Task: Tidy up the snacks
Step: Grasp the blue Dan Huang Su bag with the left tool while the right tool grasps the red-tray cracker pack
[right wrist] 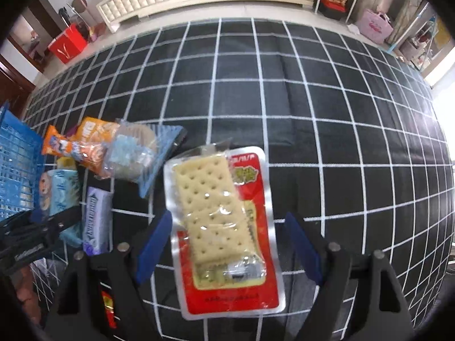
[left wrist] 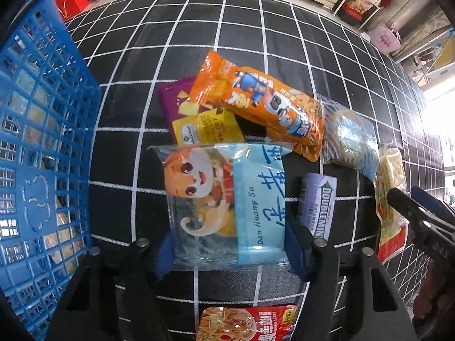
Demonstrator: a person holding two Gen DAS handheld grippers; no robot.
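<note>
A blue and clear pastry packet (left wrist: 227, 199) printed "Dan Huang Su" lies on the black grid cloth. My left gripper (left wrist: 231, 253) has its blue pads against both sides of it. A red cracker packet (right wrist: 216, 213) lies between the spread fingers of my right gripper (right wrist: 229, 245), which is open with a gap on each side. A blue plastic basket (left wrist: 42, 142) stands to the left with some packets inside. Behind the pastry packet lie an orange snack bag (left wrist: 264, 105), a yellow packet (left wrist: 204, 126) and a purple packet (left wrist: 173, 96).
A Doublemint gum pack (left wrist: 318, 204) and a round cake in a clear wrapper (left wrist: 349, 136) lie between the two grippers. A red snack bag (left wrist: 247, 324) lies under my left gripper. The cloth (right wrist: 341, 113) runs far to the right; shelves and bags line the back.
</note>
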